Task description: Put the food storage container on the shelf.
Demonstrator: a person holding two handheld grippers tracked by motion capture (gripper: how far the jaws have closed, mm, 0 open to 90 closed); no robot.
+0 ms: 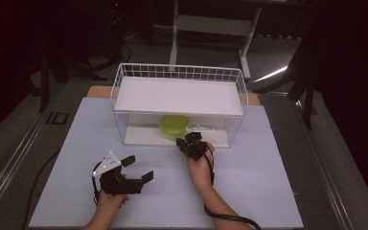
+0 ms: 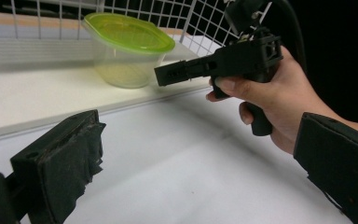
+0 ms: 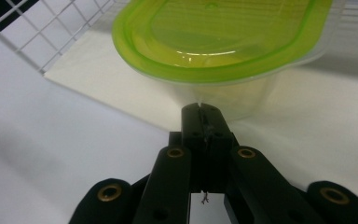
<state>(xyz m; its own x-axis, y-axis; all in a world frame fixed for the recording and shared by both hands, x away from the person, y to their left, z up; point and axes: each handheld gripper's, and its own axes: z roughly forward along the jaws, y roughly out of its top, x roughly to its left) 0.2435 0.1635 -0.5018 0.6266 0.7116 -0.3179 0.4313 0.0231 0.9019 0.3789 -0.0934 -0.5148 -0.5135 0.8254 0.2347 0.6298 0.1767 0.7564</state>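
A clear tub with a green lid [image 1: 174, 124] [image 2: 126, 42] [image 3: 219, 37] stands on the bottom board of a white wire rack [image 1: 124, 81]. My right gripper [image 1: 179, 142] [image 2: 161, 74] [image 3: 201, 112] is shut with nothing between its jaws. It points at the tub from the front, tips just short of the tub's wall and over the board's front edge. My left gripper [image 1: 139, 168] [image 2: 196, 172] is open and holds nothing. It is held low over the white tabletop [image 1: 249, 182], left of the right hand and aimed toward it.
The rack has a flat white shelf [image 1: 179, 96] on top and wire sides [image 2: 200, 18]. It stands at the back middle of the tabletop. Behind the table are the legs of a desk frame [image 1: 174, 33] on a dark floor.
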